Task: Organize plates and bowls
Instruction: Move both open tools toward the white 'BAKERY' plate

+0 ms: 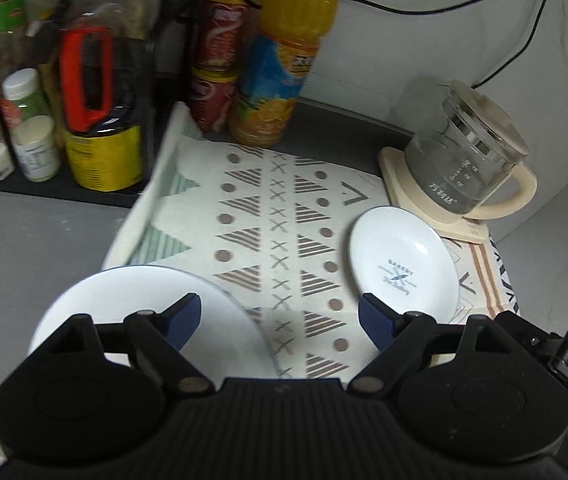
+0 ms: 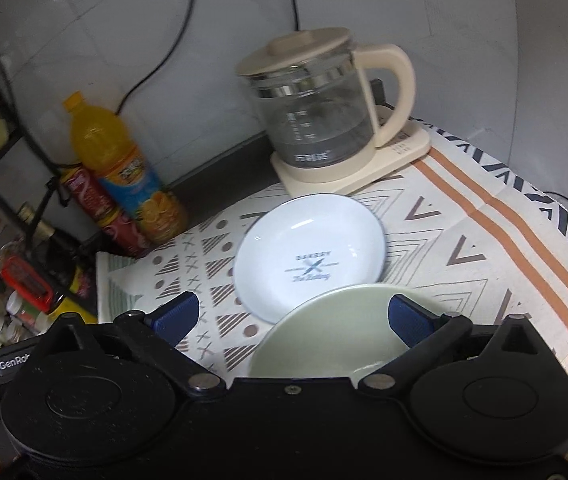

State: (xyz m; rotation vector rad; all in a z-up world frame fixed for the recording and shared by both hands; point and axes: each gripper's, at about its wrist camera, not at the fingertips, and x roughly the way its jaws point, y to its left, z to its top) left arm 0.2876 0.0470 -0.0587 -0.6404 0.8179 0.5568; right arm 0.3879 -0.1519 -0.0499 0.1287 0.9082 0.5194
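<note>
Three dishes on the patterned cloth over the counter. L gripper: fingers wide, nothing btwn them, only bare cloth in the gap. R gripper: fingers spread about as wide as they go, also empty. The white plate sits just below-left of the L gripper; its L fingertip overlaps the plate's far rim in the L wrist view, can't tell if touching. The printed BAKERY plate lies straight ahead of the R gripper, mid-cloth, in front of the glass kettle. The pale green bowl is right under the R fingers, its rim overlapping the printed plate's near edge. Round items, so no long axis to line up w/. My read: R hand nearest bowl + printed plate, L hand nearest white plate; stacking prob. starts from those pairings.
</note>
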